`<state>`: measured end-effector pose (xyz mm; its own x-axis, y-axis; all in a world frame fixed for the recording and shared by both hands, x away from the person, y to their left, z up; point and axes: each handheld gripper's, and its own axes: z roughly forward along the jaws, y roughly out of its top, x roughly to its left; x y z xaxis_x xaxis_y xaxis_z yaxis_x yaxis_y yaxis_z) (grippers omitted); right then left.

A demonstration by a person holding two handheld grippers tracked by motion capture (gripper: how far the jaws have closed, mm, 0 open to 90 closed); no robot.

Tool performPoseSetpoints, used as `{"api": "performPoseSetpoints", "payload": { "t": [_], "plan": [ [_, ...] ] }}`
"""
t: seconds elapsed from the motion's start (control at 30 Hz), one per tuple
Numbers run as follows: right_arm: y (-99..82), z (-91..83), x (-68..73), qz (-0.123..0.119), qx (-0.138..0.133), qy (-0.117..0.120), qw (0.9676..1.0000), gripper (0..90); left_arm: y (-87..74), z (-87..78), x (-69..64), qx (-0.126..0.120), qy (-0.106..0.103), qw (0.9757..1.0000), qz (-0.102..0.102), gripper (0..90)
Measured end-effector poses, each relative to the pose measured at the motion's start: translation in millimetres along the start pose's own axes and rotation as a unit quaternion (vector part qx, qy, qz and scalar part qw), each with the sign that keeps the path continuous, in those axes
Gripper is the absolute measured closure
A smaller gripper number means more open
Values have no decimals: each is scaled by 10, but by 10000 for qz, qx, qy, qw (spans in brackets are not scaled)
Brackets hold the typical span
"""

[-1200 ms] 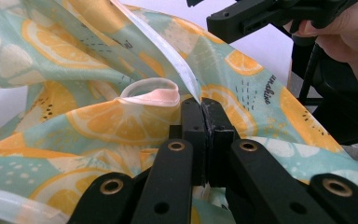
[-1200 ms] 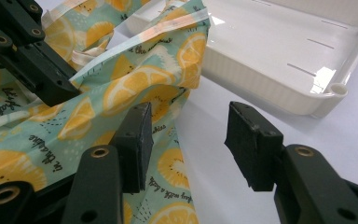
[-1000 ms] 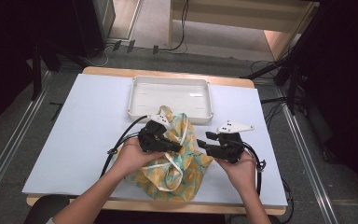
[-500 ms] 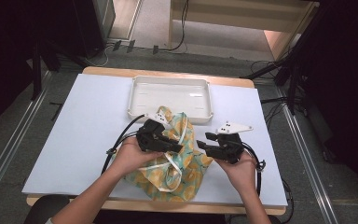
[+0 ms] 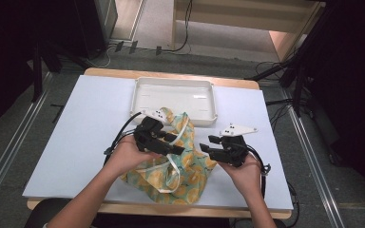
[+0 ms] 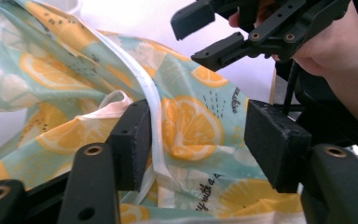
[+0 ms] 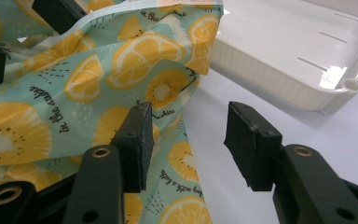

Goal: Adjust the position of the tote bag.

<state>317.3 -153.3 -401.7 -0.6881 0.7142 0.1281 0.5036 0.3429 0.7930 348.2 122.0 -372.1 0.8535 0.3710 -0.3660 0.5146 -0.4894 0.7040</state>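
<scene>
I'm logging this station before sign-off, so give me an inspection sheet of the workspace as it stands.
Surface: white table top, wooden edge showing at front and back.
Job's things: lemon-print cloth with white straps, crumpled at the front centre; white tray behind it, nothing in it.
Clutter: nothing seen.
Grippers: left tool over the cloth, jaws just opened, a white strap between them, not pinched; right tool open at the cloth's right edge.
Cables: a black cable trails from the left tool; more lie on the floor beyond the table.
Surroundings: dark stands at both sides.
</scene>
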Motion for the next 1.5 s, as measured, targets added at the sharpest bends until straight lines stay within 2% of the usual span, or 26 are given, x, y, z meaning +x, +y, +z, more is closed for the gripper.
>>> {"api": "performPoseSetpoints", "payload": {
  "t": [0.23, 0.47, 0.63, 0.77, 1.0, 1.2, 1.5],
  "plan": [
    [18, -42, 5, 100, -41, 37, 9999, 563, 27, -201, 30, -168, 111, 9997, -103, 396],
    [65, -84, 20, 160, -45, 90, 9998, 595, 9, -353, 51, -112, 217, 9996, -159, 397],
    [167, -95, 37, 140, 32, 153, 9998, 596, -12, -500, 80, -220, 254, 9991, -262, 398],
    [248, -86, 63, 28, 126, 169, 9998, 600, -37, -602, 99, -262, 320, 9987, -290, 397],
    [445, -99, 128, -74, 127, 251, 9996, 629, -111, -738, 158, -335, 417, 9978, -399, 396],
    [570, -52, 206, -82, 190, 357, 9992, 658, -187, -838, 206, -397, 509, 9968, -476, 394],
    [747, 68, 405, -323, 254, 603, 9973, 657, -276, -939, 270, -500, 616, 9951, -593, 392]
  ]
}}
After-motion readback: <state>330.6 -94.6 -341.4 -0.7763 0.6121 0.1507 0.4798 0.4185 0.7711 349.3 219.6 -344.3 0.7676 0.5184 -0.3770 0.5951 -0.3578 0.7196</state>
